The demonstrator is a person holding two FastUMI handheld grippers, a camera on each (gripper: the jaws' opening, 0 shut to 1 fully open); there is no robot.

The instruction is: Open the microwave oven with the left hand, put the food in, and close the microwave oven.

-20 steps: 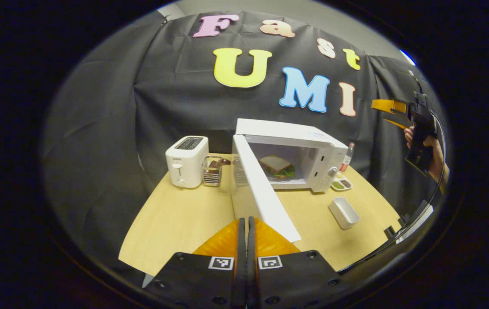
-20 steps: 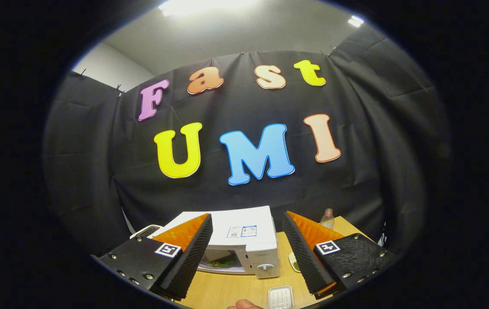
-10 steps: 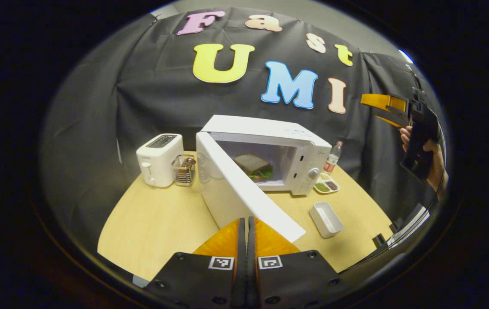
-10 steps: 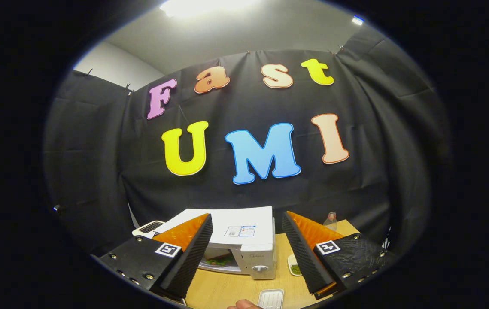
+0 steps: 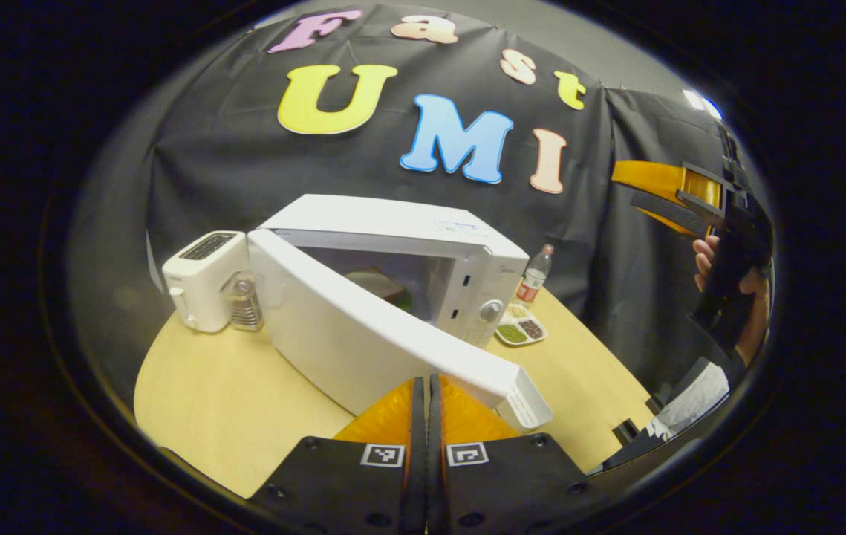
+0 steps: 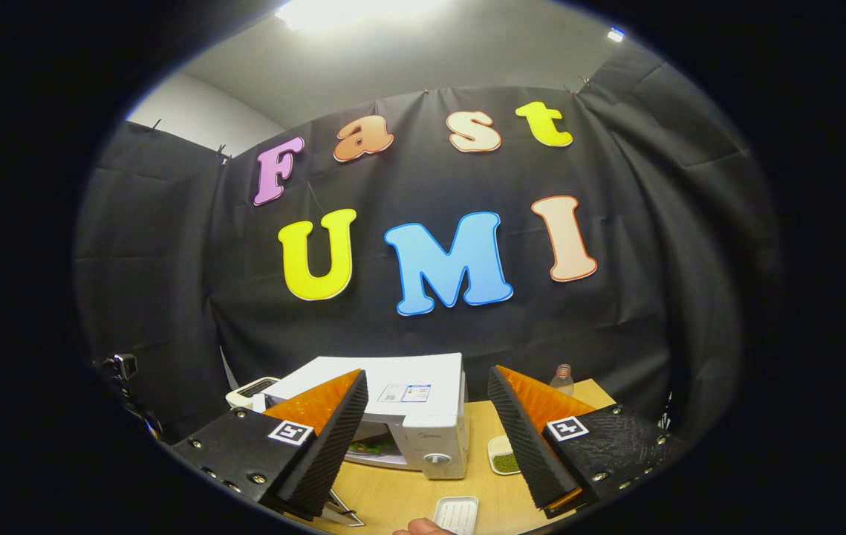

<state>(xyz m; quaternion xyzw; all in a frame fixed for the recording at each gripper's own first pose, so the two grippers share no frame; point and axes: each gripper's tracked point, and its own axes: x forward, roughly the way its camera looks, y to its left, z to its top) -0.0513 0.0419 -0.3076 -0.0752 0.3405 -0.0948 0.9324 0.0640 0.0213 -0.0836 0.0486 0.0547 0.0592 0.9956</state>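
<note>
The white microwave [image 5: 393, 223] stands on the wooden table [image 5: 207, 394], its door [image 5: 363, 334] about half open and angled across the opening. A sandwich [image 5: 374, 281] with green leaves lies inside, partly hidden by the door. My left gripper [image 5: 426, 380] is shut with nothing between its fingers, and its tips rest against the door's outer face near the free edge. Far to the right, a hand [image 5: 705, 256] holds my right gripper [image 5: 671, 193] up in the air, away from the oven. In the right gripper view, the right gripper [image 6: 426, 405] is open and empty, above the microwave [image 6: 423, 416].
A white toaster [image 5: 200, 279] and a wire holder [image 5: 243, 312] stand left of the oven. A small bottle [image 5: 535, 273] and a divided dish [image 5: 519, 331] sit to its right. A white rectangular tray [image 6: 456, 513] lies on the table's near side.
The microwave door has swung from wide open to about half open, with my shut left gripper moving forward against it. The right gripper has stayed open, raised and almost still.
</note>
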